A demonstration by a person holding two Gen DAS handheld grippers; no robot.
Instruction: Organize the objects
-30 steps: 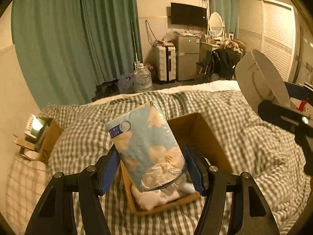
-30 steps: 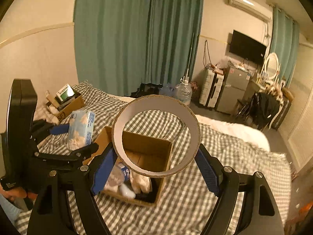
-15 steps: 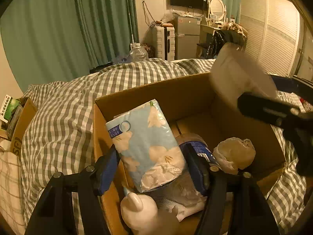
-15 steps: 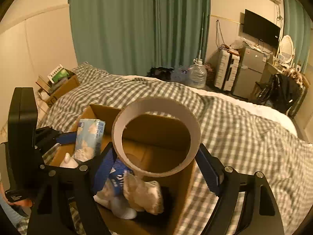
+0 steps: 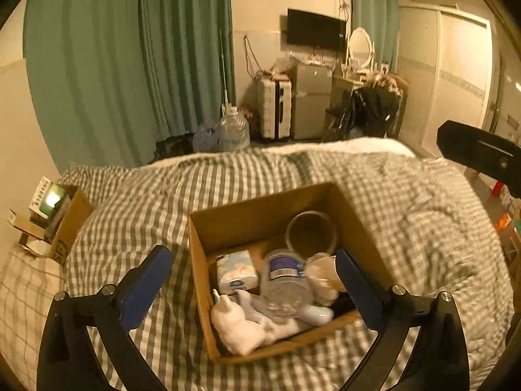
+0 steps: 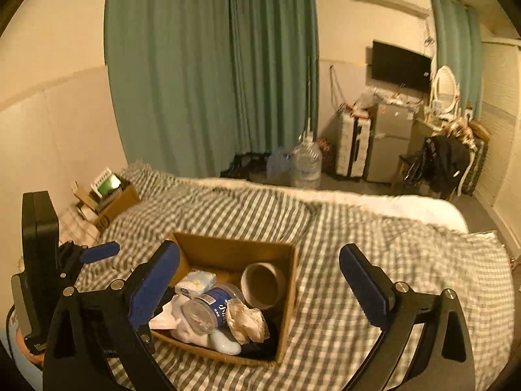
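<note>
An open cardboard box (image 5: 228, 224) (image 6: 289, 280) sits on the checked bedspread. In it lie a blue floral tissue pack (image 5: 236, 270) (image 6: 197, 280), a cardboard tape ring (image 5: 311, 233) (image 6: 262, 285), a blue-labelled clear jar (image 5: 285, 288) (image 6: 208, 309), a white soft toy (image 5: 241, 327), crumpled paper (image 6: 246, 321) and other small items. My left gripper (image 5: 254, 288) is open and empty, held above the box's near side. My right gripper (image 6: 259, 288) is open and empty, above the box too. The left gripper also shows at the left of the right wrist view (image 6: 97, 251).
The checked bedspread (image 5: 423, 228) (image 6: 374, 244) spreads all round the box. A small cardboard box of books (image 5: 62, 215) (image 6: 110, 198) stands at the bed's left edge. Beyond the bed are a water jug (image 5: 232, 130), a suitcase (image 5: 275, 109) and green curtains.
Both grippers opened and pulled back up from the box. The tissue pack left my left gripper and the tape ring left my right gripper; both now lie in the box.
</note>
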